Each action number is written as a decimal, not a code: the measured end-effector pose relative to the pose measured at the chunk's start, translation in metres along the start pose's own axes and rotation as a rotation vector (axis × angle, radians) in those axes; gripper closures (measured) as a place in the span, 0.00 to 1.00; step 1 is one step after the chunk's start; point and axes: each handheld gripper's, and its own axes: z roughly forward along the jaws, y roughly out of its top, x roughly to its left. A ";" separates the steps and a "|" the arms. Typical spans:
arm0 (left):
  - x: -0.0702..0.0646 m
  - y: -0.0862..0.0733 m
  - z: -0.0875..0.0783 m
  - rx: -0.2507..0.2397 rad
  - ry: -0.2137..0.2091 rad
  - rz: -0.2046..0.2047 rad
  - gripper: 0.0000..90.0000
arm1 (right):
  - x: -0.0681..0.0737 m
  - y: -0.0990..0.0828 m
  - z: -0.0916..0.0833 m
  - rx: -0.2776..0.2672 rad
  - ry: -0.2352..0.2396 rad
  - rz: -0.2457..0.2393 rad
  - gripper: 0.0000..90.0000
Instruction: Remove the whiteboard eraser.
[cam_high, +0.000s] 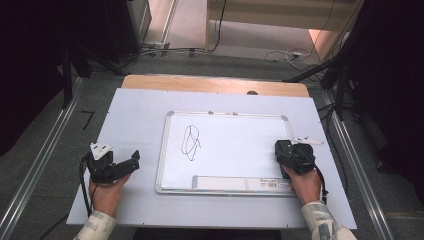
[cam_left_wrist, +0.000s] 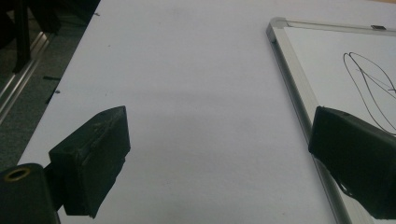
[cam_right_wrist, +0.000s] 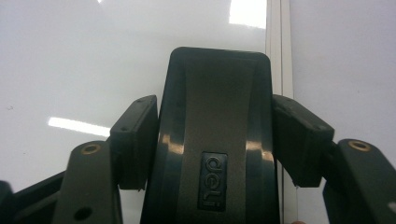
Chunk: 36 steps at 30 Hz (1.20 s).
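I see the white sheet-covered table under both grippers. The silver-framed whiteboard, bearing a black scribble, lies between them. My left gripper gapes wide, empty. My right gripper is clamped on a black "deli" whiteboard eraser at the board's edge.

Whiteboard lying flat at table centre, black scribble toward its 9 o'clock side; dark eraser sitting clamped at its 3 o'clock edge.
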 end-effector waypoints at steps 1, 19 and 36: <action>0.000 0.000 0.000 0.002 0.000 0.001 0.07 | 0.000 0.000 0.000 -0.001 -0.004 0.003 0.39; 0.001 0.000 -0.004 -0.006 -0.009 -0.013 0.07 | 0.004 0.001 -0.002 -0.009 -0.028 -0.018 0.41; 0.003 0.001 -0.003 -0.001 -0.017 -0.023 0.07 | 0.011 0.011 -0.022 -0.046 0.038 0.008 0.41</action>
